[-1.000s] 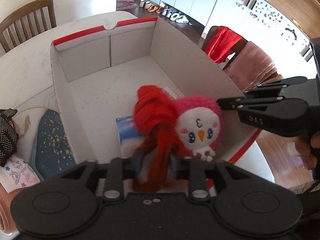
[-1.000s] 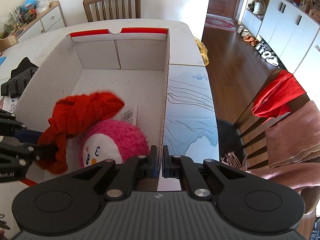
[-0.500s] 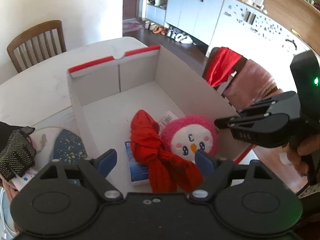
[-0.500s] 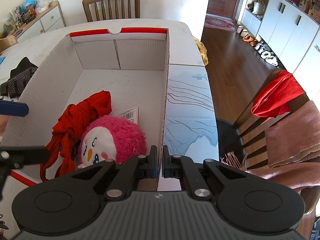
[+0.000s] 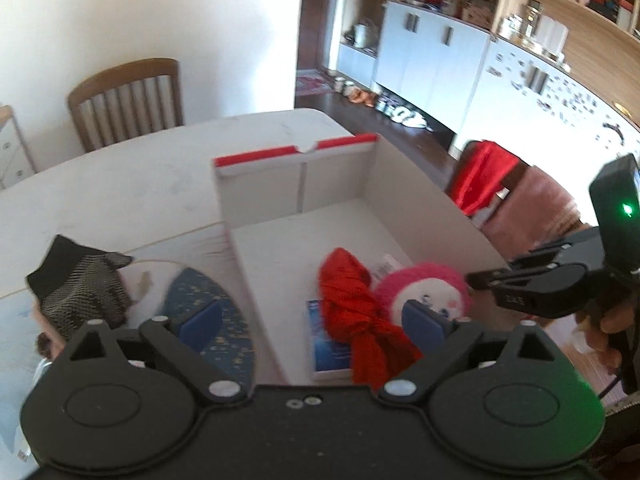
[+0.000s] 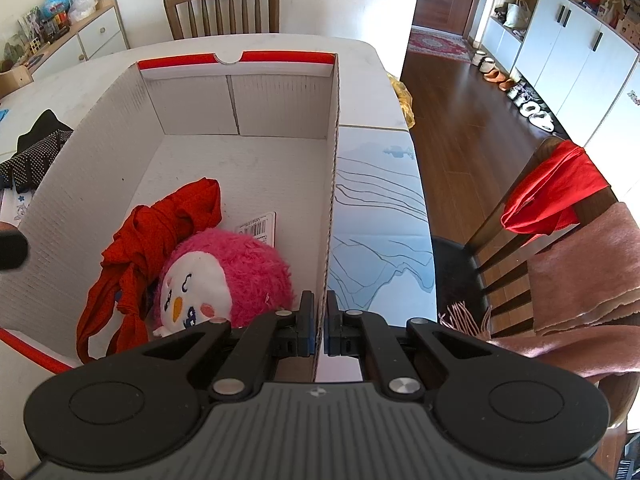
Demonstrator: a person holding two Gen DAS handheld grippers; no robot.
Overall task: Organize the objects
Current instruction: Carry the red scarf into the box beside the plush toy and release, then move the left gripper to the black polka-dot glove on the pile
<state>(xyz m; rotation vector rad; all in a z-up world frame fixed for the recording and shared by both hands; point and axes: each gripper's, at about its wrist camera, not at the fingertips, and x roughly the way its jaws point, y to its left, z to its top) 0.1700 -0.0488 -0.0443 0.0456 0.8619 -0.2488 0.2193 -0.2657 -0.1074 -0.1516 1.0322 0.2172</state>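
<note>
**Left wrist view: red cloth dropped, box wall pinched**

Left wrist view shows left gripper (image 5: 310, 322) with jaws spread wide, having just been opening, nothing pressed between the blue pads (image 5: 199, 322). Red cloth (image 5: 354, 320) lies released in the white box (image 5: 256, 248), low centre of the frame, knotted and draped over a blue-and-white packet (image 5: 324, 344), touching the pink plush (image 5: 424, 292) to its right. Right wrist view shows right gripper (image 6: 319, 320) clenched on the near end of the box's right-hand wall, bottom centre of the frame, steadying it on the surface (image 5: 120, 192).

Risks, as a judgement:
- Could snag a loose tail of the cloth on the right pad, close above it, and drag it back out over the near rim.
- Could tip or slide the box if the pinched wall gets pulled sideways; thin card, likely to bend or crease under the clamp.
- Could bury the packet and make later packing untidy, with cloth and plush crowded in the near end and the far half bare.
- Still outside, lower left of the left wrist view: dotted black glove (image 5: 80, 284) and speckled blue piece (image 5: 224, 320), just beside the box's outer wall; could be missed or knocked off the surface edge by a careless sweep.
</note>
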